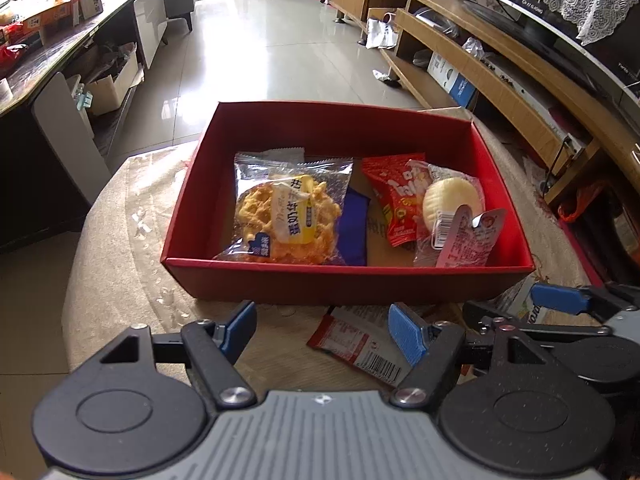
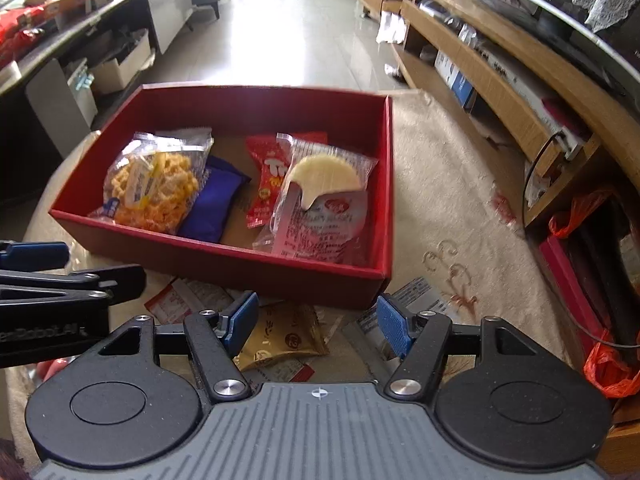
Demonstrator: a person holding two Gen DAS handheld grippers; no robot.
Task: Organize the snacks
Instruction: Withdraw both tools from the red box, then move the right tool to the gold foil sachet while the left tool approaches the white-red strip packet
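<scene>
A red cardboard box [image 1: 348, 280] [image 2: 224, 260] stands on a cloth-covered table. In it lie a yellow waffle cookie pack [image 1: 286, 212] [image 2: 154, 184], a blue pack [image 1: 354, 224] [image 2: 214, 204], a red pack [image 1: 394, 196] [image 2: 268, 184] and a clear pack with a pale round biscuit [image 1: 452, 208] [image 2: 324, 184]. My left gripper [image 1: 322, 332] is open just in front of the box, above a red-and-white packet [image 1: 356, 346] on the table. My right gripper [image 2: 316, 324] is open, above a tan packet [image 2: 286, 336] in front of the box.
More flat packets [image 2: 416, 300] lie on the cloth [image 2: 460, 216] near the right gripper. A wooden TV stand [image 1: 500, 64] runs along the right. A dark counter with boxes [image 1: 52, 28] is on the left. Tiled floor [image 1: 272, 48] lies beyond the table.
</scene>
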